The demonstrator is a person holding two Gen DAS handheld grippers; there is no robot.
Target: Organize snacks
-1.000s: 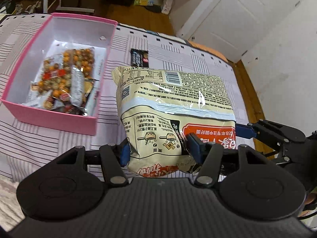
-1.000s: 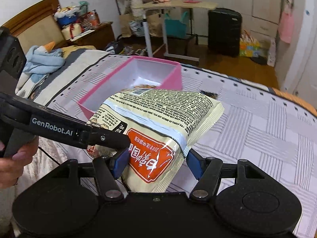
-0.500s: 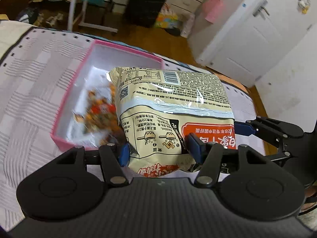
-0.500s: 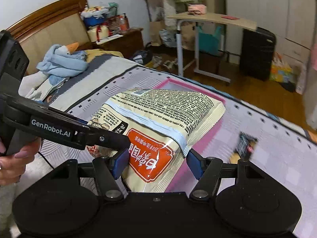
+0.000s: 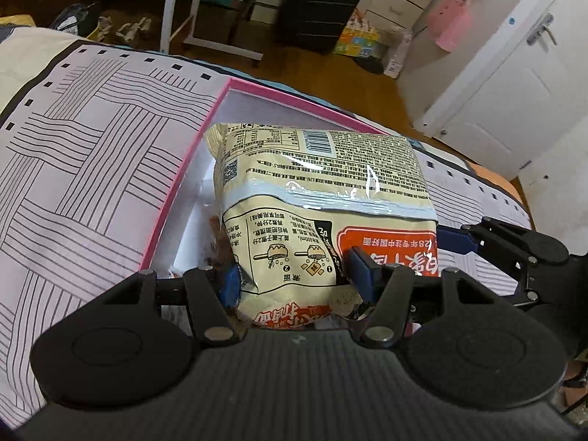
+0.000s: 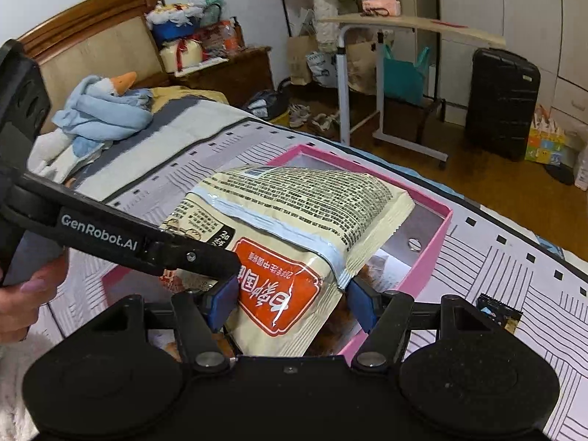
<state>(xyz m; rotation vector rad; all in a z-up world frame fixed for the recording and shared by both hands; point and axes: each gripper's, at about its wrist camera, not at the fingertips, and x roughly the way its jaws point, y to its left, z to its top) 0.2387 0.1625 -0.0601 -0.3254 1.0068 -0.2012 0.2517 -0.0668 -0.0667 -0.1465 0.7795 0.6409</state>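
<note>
Both claws, left claw [image 5: 294, 275] and right claw [image 6: 292, 299], pinch noodle packet [image 5: 319, 198] above pink box [image 5: 183, 169].

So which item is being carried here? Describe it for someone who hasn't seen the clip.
Find the pink box on the striped bedspread. Over it, both grippers hold a cream noodle packet, the only item with an orange label and a barcode.

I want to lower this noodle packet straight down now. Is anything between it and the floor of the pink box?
Yes. The noodle packet, held by both tongs, hangs over the pink box, whose rim is clear. But snacks already lie on the floor beneath it, so it would land on them.
</note>
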